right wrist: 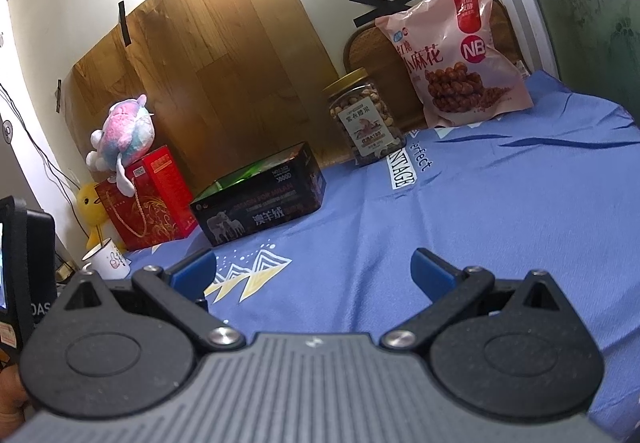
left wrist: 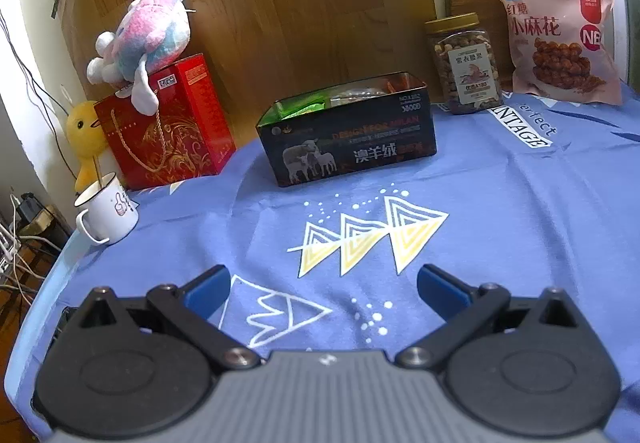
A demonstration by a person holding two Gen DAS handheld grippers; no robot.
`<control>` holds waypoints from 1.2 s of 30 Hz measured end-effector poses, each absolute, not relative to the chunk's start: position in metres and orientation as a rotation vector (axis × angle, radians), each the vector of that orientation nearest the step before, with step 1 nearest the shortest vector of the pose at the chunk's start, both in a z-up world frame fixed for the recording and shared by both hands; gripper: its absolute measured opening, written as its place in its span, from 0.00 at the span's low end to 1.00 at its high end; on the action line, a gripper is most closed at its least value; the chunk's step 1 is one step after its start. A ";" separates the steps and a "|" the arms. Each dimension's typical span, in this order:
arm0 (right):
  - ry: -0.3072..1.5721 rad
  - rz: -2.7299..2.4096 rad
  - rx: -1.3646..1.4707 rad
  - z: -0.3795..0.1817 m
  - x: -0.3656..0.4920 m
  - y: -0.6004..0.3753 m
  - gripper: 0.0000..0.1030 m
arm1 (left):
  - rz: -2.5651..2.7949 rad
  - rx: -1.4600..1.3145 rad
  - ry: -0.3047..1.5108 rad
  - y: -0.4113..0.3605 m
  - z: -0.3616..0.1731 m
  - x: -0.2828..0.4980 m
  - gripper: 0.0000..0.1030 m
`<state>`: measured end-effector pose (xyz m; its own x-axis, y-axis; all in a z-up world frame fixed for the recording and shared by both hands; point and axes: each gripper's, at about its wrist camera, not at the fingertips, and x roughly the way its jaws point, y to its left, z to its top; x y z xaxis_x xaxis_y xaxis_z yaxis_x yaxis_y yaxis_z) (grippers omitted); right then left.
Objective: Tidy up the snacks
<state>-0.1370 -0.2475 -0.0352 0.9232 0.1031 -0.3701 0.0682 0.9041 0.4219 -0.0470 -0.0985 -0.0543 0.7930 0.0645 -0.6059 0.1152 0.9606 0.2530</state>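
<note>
here, both grippers hover empty above the blue printed cloth (left wrist: 500, 203) that covers the table. the left gripper (left wrist: 324, 291) fills the bottom of its own view, its blue-padded fingers spread wide with only the cloth's white and yellow triangle print showing between them. the right gripper (right wrist: 314, 273) sits the same way at the bottom of the right wrist view, jaws wide apart and nothing between them. in the middle of the left wrist view stands the black tin box (left wrist: 352, 139) with sheep printed on its side, its top open; a green packet (left wrist: 304, 105) and some other wrapped snacks show inside, though the far ones are hard to make out. to the right of the box, near the upper right of the frame, a clear jar of nuts (left wrist: 466, 63) with a gold lid stands upright on the cloth, and just beside it the pink snack bag (left wrist: 556, 39) leans upright against a wooden board at the wall. over on the left of the frame a red gift bag (left wrist: 168, 127) carries a pink and blue plush toy (left wrist: 144, 39) on top, a yellow plush (left wrist: 84, 139) peeks out from behind it, and a white mug (left wrist: 106, 213) sits near the table's edge. in the right wrist view a dark device (right wrist: 22, 267) shows at the left edge.
</note>
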 end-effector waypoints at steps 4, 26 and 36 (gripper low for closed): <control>0.403 0.024 0.442 -0.036 -0.136 -0.247 1.00 | -0.015 0.299 0.645 -0.099 -0.054 -0.048 1.00; 0.435 0.025 0.401 -0.034 -0.127 -0.243 1.00 | -0.024 0.276 0.616 -0.097 -0.049 -0.042 1.00; 0.438 -0.141 0.378 -0.036 -0.164 -0.264 1.00 | -0.167 0.273 0.615 -0.129 -0.052 -0.043 1.00</control>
